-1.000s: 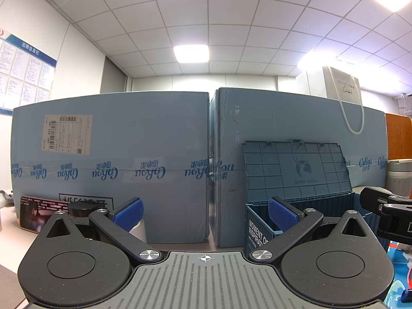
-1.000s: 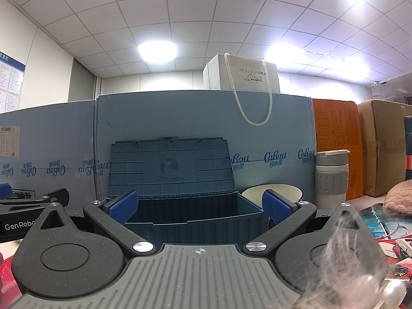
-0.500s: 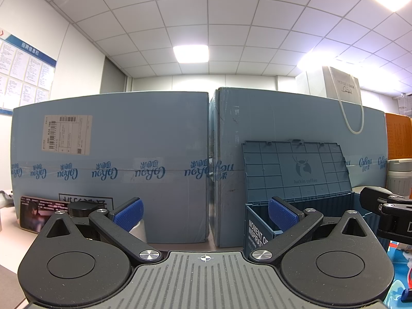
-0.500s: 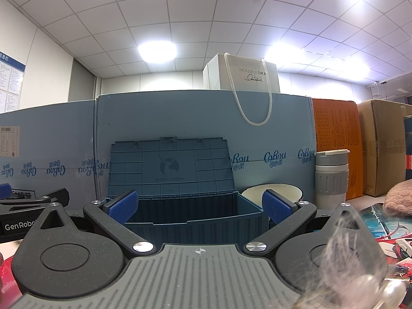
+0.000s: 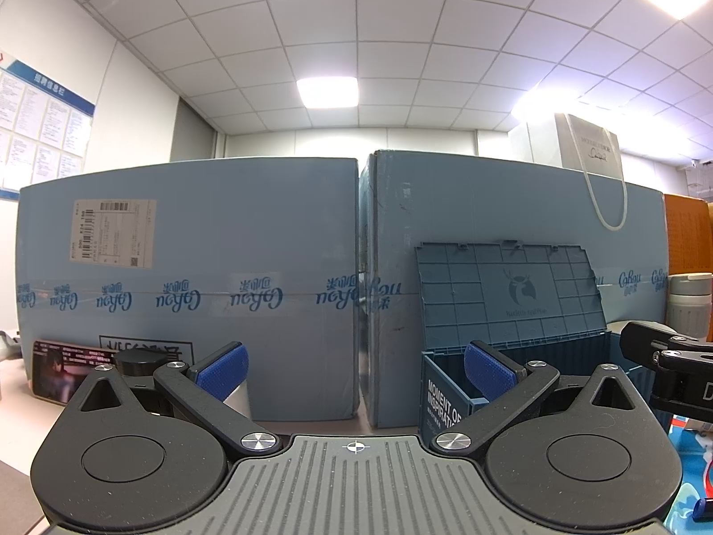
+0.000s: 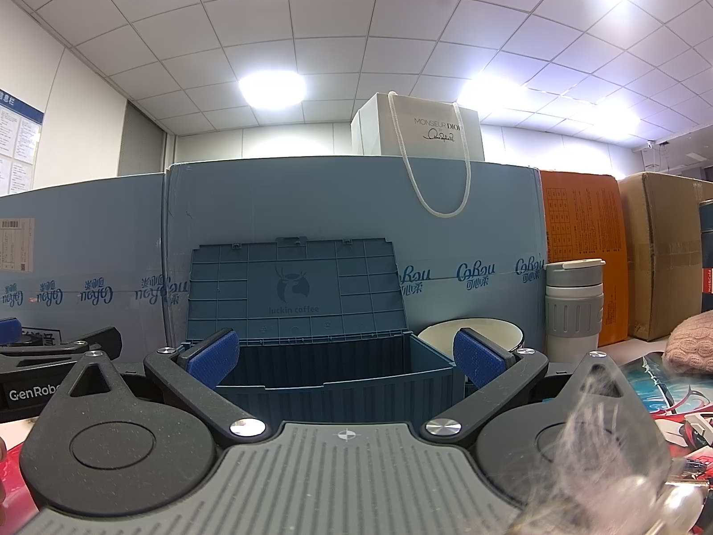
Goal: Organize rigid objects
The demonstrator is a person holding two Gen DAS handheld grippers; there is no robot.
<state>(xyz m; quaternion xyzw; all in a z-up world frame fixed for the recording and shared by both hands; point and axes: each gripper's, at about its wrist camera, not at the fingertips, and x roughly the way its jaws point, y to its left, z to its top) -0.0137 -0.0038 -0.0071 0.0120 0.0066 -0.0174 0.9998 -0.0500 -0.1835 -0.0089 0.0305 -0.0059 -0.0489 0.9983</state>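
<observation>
A dark blue storage crate (image 6: 334,385) stands straight ahead of my right gripper (image 6: 346,361), its ribbed lid (image 6: 294,294) raised against the cardboard behind. The right gripper is open and holds nothing. A white bowl (image 6: 472,334) sits just right of the crate, and beyond it a grey-and-white tumbler (image 6: 575,307). In the left wrist view the same crate (image 5: 445,397) is off to the right, and my left gripper (image 5: 355,372) is open and empty, facing the boxes. A black-capped container (image 5: 138,359) stands behind its left finger.
Tall light-blue cartons (image 5: 187,285) wall off the back, with orange (image 6: 579,258) and brown boxes further right. A white paper bag (image 6: 423,133) rests on top. A picture card (image 5: 58,370) leans at far left. A pink knitted item (image 6: 690,347) and a printed mat (image 6: 668,383) lie at right.
</observation>
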